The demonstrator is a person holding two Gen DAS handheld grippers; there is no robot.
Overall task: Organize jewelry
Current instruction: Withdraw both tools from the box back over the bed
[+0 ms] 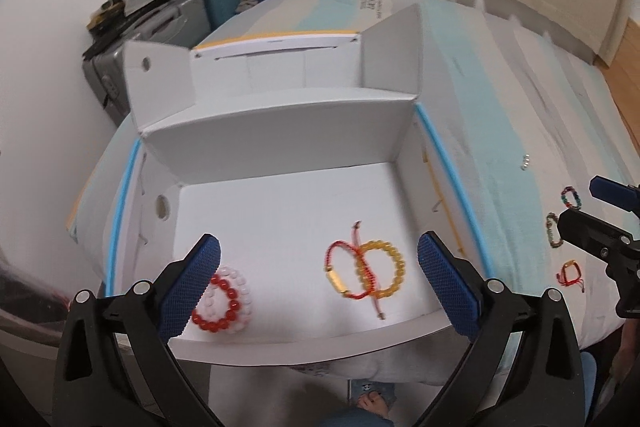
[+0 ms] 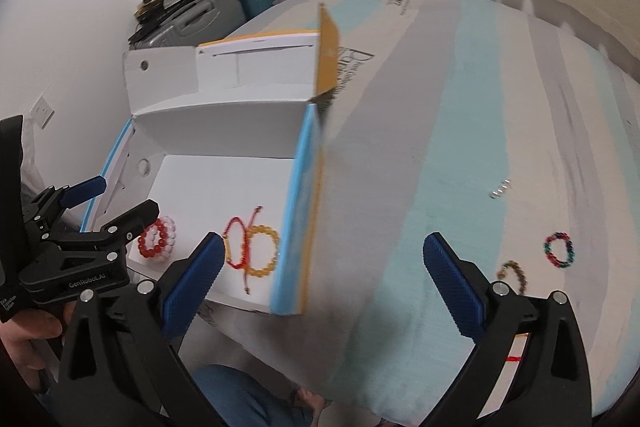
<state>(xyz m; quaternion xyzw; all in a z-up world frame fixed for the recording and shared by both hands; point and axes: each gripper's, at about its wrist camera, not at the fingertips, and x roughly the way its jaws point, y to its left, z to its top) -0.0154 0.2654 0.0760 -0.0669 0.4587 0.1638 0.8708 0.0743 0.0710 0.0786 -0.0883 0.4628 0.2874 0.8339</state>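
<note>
Both hand-held grippers, left (image 1: 318, 269) & right (image 2: 322, 269), gape empty; multicolor bead bracelet (image 2: 558, 250) lies on bed (image 2: 440, 147) w/ others, outside box (image 1: 280, 131)—light, floppy, prob. slippery; pinch across bead strand.

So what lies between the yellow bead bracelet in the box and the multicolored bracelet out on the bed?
The box's right wall, then bare bedcover up to the multicolored bracelet; the yellow bead bracelet sits against the wall, clearest from the right wrist.

left hand-held gripper (image 1: 319, 277) — jaws wide, empty | right hand-held gripper (image 2: 323, 277) — jaws wide, empty
</note>
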